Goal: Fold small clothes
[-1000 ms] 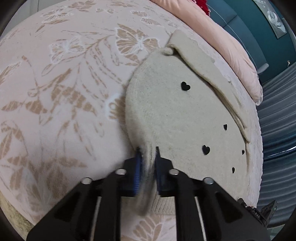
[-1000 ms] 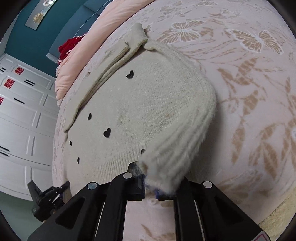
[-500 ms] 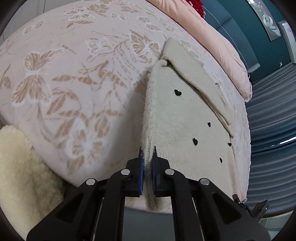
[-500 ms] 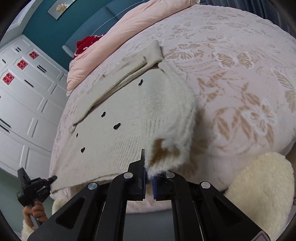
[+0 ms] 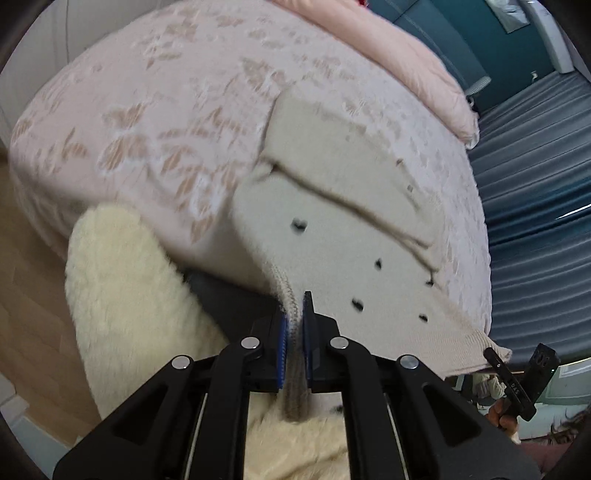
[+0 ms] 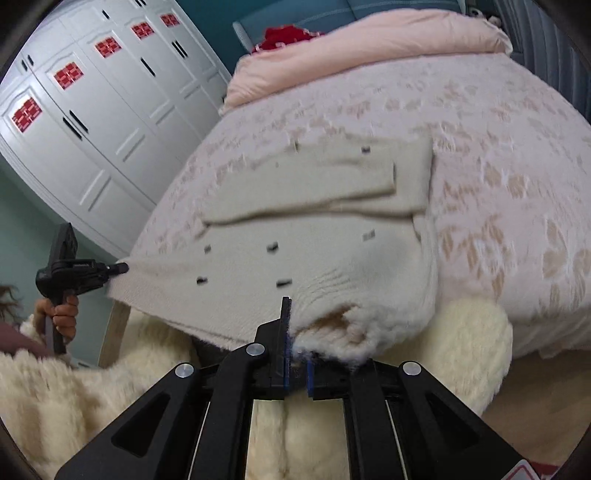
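A cream knit sweater (image 5: 343, 236) with small black hearts lies on the pink floral bed, one sleeve folded across its top. Its hem end hangs out past the bed's near edge. My left gripper (image 5: 294, 325) is shut on one ribbed hem corner. My right gripper (image 6: 295, 354) is shut on the other hem corner, where the sweater (image 6: 314, 240) bunches in a fuzzy fold. The hem is stretched taut between the two grippers. The left gripper also shows in the right wrist view (image 6: 118, 267), and the right gripper shows at the far right of the left wrist view (image 5: 496, 360).
The bed (image 5: 166, 122) has a pink quilt (image 6: 369, 48) and a red item (image 6: 286, 35) at its head. A cream fluffy rug (image 5: 122, 295) lies on the wooden floor below. White wardrobe doors (image 6: 92, 110) stand left of the bed.
Both grippers have pulled back and down off the bed's edge with the hem. The sweater has slid toward me, and its lower part now hangs beyond the mattress.
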{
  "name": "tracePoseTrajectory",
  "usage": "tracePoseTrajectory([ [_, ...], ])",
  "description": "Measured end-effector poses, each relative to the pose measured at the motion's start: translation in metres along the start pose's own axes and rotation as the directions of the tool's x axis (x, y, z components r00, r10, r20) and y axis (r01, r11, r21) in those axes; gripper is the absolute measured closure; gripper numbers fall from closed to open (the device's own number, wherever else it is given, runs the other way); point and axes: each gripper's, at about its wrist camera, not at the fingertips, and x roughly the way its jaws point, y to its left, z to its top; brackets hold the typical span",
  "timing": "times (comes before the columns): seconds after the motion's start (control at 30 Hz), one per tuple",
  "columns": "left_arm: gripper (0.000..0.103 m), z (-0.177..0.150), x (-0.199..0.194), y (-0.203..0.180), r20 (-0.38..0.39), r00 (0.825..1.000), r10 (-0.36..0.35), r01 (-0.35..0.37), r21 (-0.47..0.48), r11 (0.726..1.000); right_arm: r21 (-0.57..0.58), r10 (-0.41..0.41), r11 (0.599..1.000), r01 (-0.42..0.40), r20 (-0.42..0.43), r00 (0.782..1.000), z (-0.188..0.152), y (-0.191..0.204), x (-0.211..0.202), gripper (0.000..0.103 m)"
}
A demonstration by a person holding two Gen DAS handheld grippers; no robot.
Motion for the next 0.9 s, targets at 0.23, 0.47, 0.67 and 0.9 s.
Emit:
tracePoseTrajectory([
  [0.23, 0.056, 0.110, 0.094, -0.050, 0.238, 0.966, 0.099, -0.128, 0.109, 0.986, 0.146, -0.144, 0.983, 0.115, 0.210, 0.967, 0.098, -0.055, 0.102, 0.070],
  [0.47, 0.011, 0.116, 0.137, -0.027, 0.235, 0.945, 0.228, -0.259, 0.106, 0.960, 0.266, -0.287, 0.935, 0.235, 0.178, 0.941, 0.082, -0.084, 0.133, 0.039],
  [0.67, 0.011, 0.129, 0.173, -0.014, 0.178, 0.958, 0.224, -0.247, 0.120, 0.962, 0.219, -0.286, 0.940, 0.262, 0.088, 0.954, 0.094, -0.099, 0.164, 0.036],
  [0.9, 0.011, 0.127, 0.210, -0.032, 0.091, 0.986, 0.140, -0.157, 0.216, 0.964, 0.098, -0.370, 0.924, 0.369, -0.008, 0.929, 0.104, -0.096, 0.213, 0.035],
])
